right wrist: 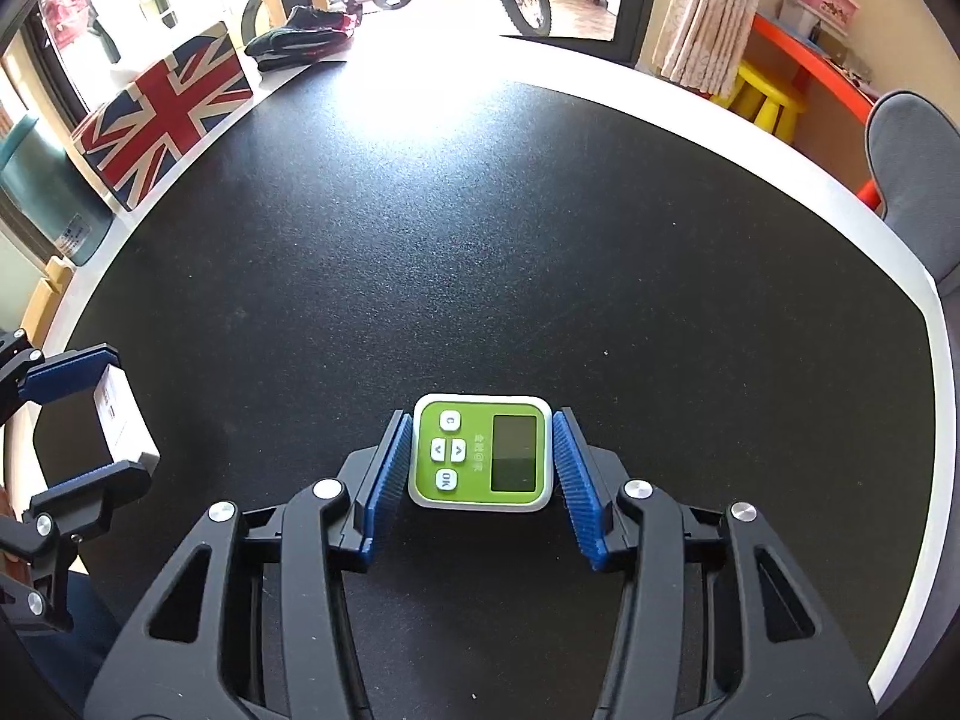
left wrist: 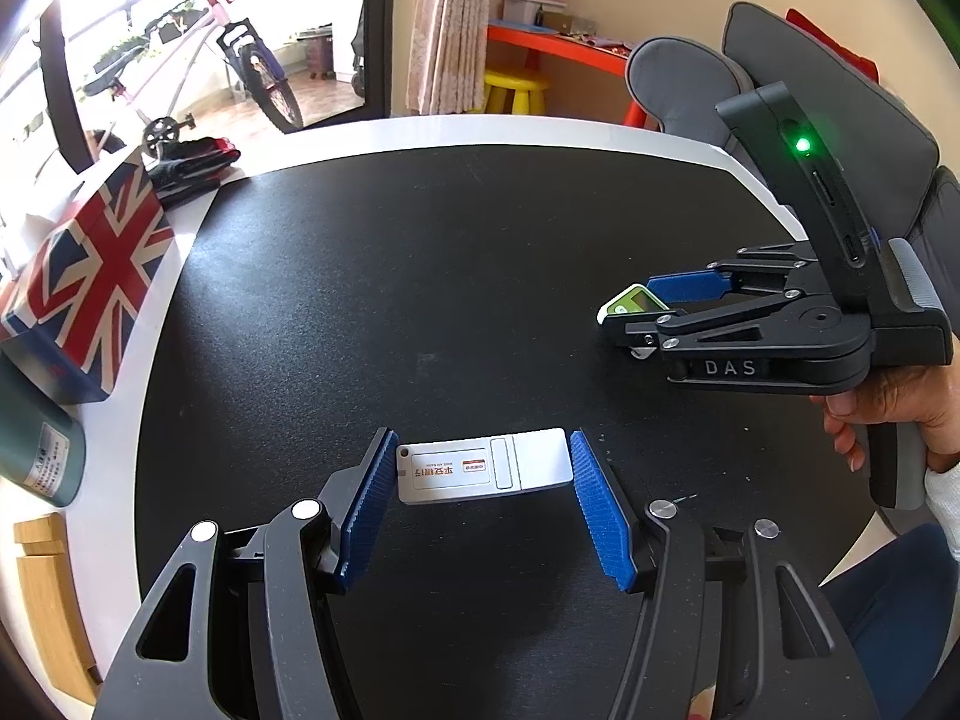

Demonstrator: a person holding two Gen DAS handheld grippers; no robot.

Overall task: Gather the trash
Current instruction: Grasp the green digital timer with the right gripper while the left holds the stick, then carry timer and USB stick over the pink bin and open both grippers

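Observation:
A white bank token with orange print (left wrist: 483,465) lies on the black table mat (left wrist: 456,276). My left gripper (left wrist: 483,468) straddles it, blue pads touching or nearly touching both ends. A green and white key device with a small screen (right wrist: 480,456) lies on the mat between the pads of my right gripper (right wrist: 480,456); the left pad touches it, the right pad stands just off it. In the left wrist view the right gripper (left wrist: 630,315) is at the right with the green device (left wrist: 633,306) between its fingers. The right wrist view shows the left gripper (right wrist: 114,414) around the white token (right wrist: 123,414).
A Union Jack box (left wrist: 102,264) and a teal canister (left wrist: 36,450) stand at the mat's left edge, with dark gloves (left wrist: 192,165) behind. A grey chair (left wrist: 780,90) is beyond the right side. A wooden piece (left wrist: 48,594) sits low left.

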